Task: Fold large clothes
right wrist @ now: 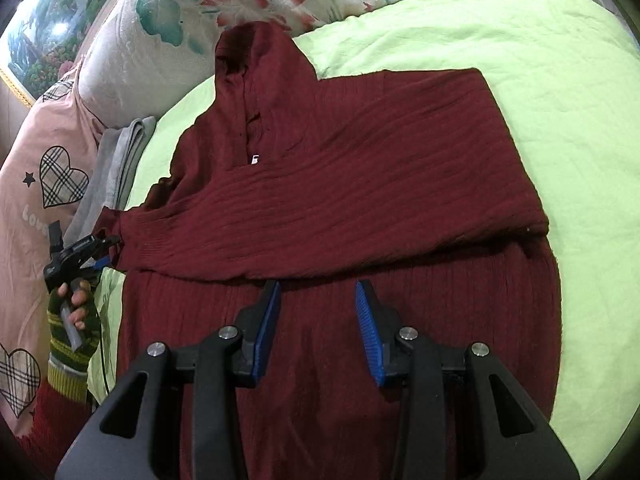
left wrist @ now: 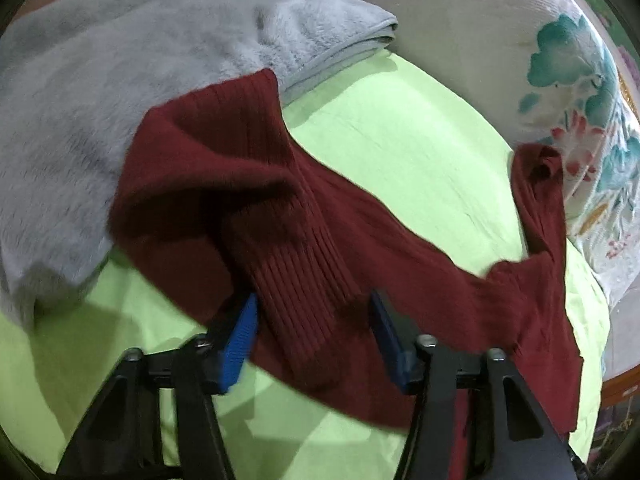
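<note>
A dark red ribbed sweater [right wrist: 340,184] lies spread on a lime green sheet [right wrist: 540,60], one sleeve folded across its chest and its high collar [right wrist: 256,52] toward the pillows. My right gripper [right wrist: 318,292] is open and empty, just above the sweater's lower body. My left gripper [left wrist: 314,304] is open, its blue pads either side of the ribbed sleeve cuff [left wrist: 304,292], not closed on it. The left gripper also shows in the right wrist view [right wrist: 105,250] at the sweater's left sleeve end, held by a gloved hand.
A folded grey fleece blanket [left wrist: 140,60] lies under the sleeve's far end. A white floral quilt [left wrist: 580,120] and a pink heart-print pillow [right wrist: 44,184] border the bed. A framed landscape picture [right wrist: 52,20] stands behind.
</note>
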A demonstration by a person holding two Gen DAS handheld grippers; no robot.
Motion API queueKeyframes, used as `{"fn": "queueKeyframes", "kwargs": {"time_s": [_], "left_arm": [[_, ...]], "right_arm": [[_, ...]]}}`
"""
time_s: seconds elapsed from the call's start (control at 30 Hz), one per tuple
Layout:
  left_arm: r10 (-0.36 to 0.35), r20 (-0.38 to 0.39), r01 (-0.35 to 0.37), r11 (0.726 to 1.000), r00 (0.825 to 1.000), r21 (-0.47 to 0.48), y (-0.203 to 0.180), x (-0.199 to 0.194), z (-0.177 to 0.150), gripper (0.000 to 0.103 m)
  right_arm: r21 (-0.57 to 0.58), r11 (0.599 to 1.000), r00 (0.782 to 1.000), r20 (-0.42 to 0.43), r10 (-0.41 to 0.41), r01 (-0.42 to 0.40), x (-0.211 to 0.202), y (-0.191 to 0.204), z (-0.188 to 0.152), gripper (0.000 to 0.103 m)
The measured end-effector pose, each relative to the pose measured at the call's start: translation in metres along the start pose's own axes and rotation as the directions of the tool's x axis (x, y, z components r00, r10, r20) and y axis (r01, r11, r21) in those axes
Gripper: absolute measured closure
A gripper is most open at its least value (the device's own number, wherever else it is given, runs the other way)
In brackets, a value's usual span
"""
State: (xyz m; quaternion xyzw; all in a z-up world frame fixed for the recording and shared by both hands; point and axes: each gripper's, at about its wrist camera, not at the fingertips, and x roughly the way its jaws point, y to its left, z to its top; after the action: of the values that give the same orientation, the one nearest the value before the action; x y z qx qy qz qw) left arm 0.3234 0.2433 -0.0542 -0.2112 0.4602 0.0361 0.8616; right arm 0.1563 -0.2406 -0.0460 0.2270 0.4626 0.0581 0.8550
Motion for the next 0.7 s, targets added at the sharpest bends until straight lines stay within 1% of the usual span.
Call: {"fn": "queueKeyframes", "kwargs": {"time_s": [0.03,0.07,0.13,0.2,0.27,0.37,0.47,0.53,0.57,0.63,0.7], "left_arm": [[0.002,0.001,-0.002,1.000,1.000,0.003,0.001,0.001,0.002,0.091],[-0.006,-0.001,0.006,1.000,1.000,0.003,0.001,0.002,0.004,0.093],[-0.032,0.032,0.032,0.999,0.999,-0.001,0.001,-0.008,0.004,0.095],[-0.057,0.071,0.056,0.998,0.996,0.016,-0.006,-0.025,0.000,0.095],[-0.111,0.102,0.109,0.994,0.989,0.029,-0.017,-0.044,-0.007,0.096],[-0.213,0.136,0.203,0.976,0.968,0.081,-0.052,-0.074,-0.021,0.096],[-0.326,0.133,0.308,0.941,0.936,0.141,-0.103,-0.091,-0.037,0.096],[-0.406,0.120,0.382,0.907,0.906,0.178,-0.138,-0.100,-0.054,0.096],[-0.446,0.106,0.421,0.885,0.888,0.198,-0.162,-0.102,-0.063,0.096],[-0.506,0.080,0.480,0.850,0.859,0.219,-0.194,-0.101,-0.078,0.096],[-0.548,0.032,0.527,0.818,0.836,0.231,-0.226,-0.097,-0.096,0.096]], "right_arm": [[0.004,1.000,1.000,0.000,-0.001,0.001,0.001,0.000,0.000,0.063],[0.009,1.000,1.000,0.000,-0.001,0.001,0.001,-0.001,-0.001,0.063],[0.018,1.000,1.000,0.002,-0.001,0.001,0.000,-0.003,-0.002,0.063],[0.025,1.000,1.000,0.002,0.005,-0.005,0.001,-0.003,-0.004,0.063],[0.027,1.000,1.000,0.002,0.014,-0.014,0.001,-0.003,-0.005,0.063],[0.027,0.999,1.000,0.011,0.025,-0.025,-0.002,-0.001,-0.007,0.063],[0.035,0.999,0.999,0.033,0.033,-0.034,-0.010,-0.003,-0.006,0.063],[0.040,0.999,0.998,0.050,0.035,-0.037,-0.016,-0.004,-0.006,0.063],[0.044,0.998,0.998,0.061,0.035,-0.038,-0.021,-0.006,-0.006,0.063],[0.050,0.998,0.997,0.077,0.033,-0.037,-0.028,-0.009,-0.006,0.063],[0.063,0.998,0.995,0.096,0.024,-0.030,-0.037,-0.016,-0.007,0.063]]}}
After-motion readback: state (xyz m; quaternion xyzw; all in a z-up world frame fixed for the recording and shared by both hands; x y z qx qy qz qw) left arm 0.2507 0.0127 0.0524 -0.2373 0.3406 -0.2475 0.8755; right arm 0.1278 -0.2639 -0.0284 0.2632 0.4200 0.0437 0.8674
